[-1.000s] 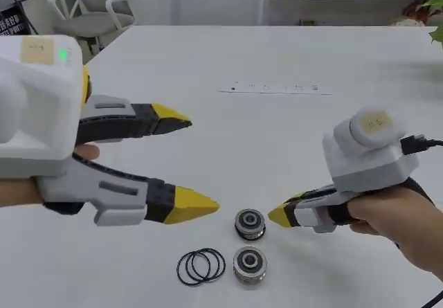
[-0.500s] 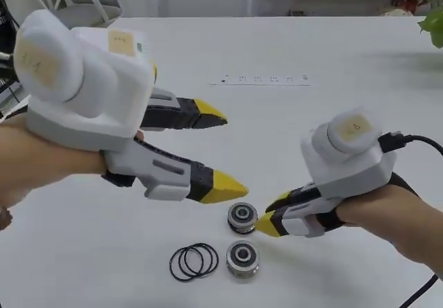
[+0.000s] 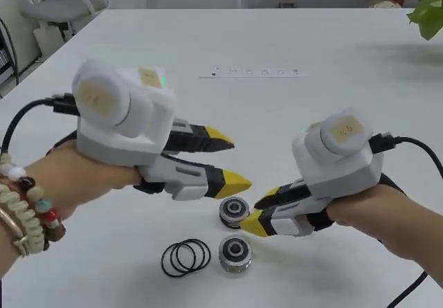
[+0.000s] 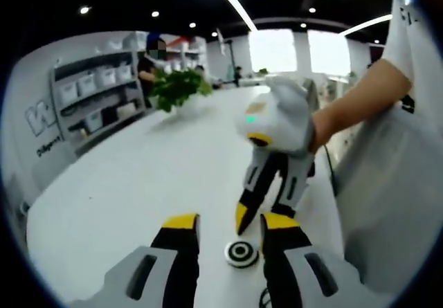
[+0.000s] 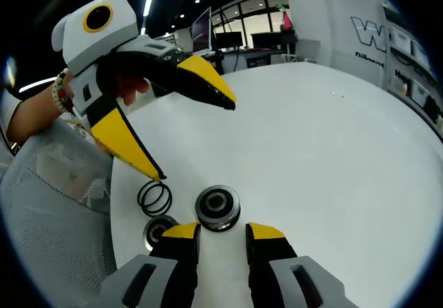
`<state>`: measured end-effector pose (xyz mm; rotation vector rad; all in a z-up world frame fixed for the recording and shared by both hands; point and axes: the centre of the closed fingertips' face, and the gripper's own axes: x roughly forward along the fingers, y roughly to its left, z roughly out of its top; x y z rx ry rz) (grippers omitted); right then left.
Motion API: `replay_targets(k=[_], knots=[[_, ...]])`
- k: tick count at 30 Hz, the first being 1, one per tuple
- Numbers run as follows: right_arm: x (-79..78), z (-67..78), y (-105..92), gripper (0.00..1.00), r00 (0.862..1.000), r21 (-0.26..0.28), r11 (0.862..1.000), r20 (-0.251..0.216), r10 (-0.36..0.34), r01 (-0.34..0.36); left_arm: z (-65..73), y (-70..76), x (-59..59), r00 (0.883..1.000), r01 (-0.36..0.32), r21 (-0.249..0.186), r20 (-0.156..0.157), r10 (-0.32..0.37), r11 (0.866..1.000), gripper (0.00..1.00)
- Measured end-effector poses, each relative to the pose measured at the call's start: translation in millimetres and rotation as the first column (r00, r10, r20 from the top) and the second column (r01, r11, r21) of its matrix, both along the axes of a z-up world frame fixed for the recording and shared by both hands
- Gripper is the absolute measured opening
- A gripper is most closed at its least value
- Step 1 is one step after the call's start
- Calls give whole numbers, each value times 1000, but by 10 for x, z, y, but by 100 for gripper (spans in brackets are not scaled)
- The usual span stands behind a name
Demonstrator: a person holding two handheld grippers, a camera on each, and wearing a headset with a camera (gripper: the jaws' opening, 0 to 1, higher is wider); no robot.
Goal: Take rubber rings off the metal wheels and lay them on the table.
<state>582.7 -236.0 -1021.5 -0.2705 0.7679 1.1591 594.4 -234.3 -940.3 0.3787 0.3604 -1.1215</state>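
1. Black rubber rings (image 3: 185, 256) lie flat in a small overlapping bunch on the white worktop (image 3: 332, 52), nearest the person in the head view.
2. Just beside them, at their 3 o'clock, the near wheel (image 3: 235, 252) lies flat, its metal rim looking bright and bare.
3. At 12 o'clock from it, close but apart, lies the far wheel (image 3: 234, 211), which looks darker round its rim.
4. The right tongs (image 3: 255, 212) come in from the far wheel's 3 o'clock. Their yellow tips are partly spread and grip nothing. They are right beside the wheel, but whether they touch it cannot be told. In the right gripper view the wheel sits just ahead of the gap between the tips.
5. The left tongs (image 3: 241, 162) hang over the worktop at the far wheel's 11 o'clock, spread wide and empty, the lower tip just above the wheel.
6. Farther off at 12 o'clock a white power strip (image 3: 252, 73) lies on the worktop.
7. Green plant leaves (image 3: 426, 7) show at 2 o'clock.
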Motion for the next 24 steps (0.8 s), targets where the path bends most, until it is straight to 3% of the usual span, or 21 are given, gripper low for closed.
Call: replay_targets(k=[3, 6, 12, 18, 19, 20, 21, 22, 24], knots=[[-18, -20, 11, 25, 1000, -2, 1000, -3, 10, -10, -157, 30, -4, 1000, -14, 14, -25, 15, 1000, 32], [-22, -22, 16, 25, 1000, -7, 1000, 5, 18, -18, -341, 104, 9, 1000, -14, 85, -22, 15, 996, 32], [-20, -20, 49, 25, 999, -4, 1000, 23, 29, -28, -421, 52, 13, 998, -28, 56, -54, 31, 998, 27], [-5, -24, 57, 24, 998, -11, 999, 45, 33, -33, -582, 23, -30, 997, -18, 98, -77, 25, 995, 22], [-6, -24, 64, 23, 998, -9, 999, 45, 36, -35, -614, 26, -50, 996, -10, 112, -83, 19, 994, 22], [-11, -23, 70, 23, 998, -6, 999, 42, 37, -37, -674, 60, -87, 996, 14, 155, -84, -1, 988, 22], [-19, -20, 79, 22, 998, -3, 999, 40, 39, -39, -621, 20, -51, 998, 2, 113, -66, 5, 994, 21], [-22, -19, 80, 22, 998, -6, 999, 45, 42, -42, -613, 27, -54, 997, 1, 107, -81, 7, 994, 20], [-14, -20, 75, 22, 998, -12, 999, 52, 44, -43, -620, 37, -40, 996, -12, 109, -83, 21, 994, 19]])
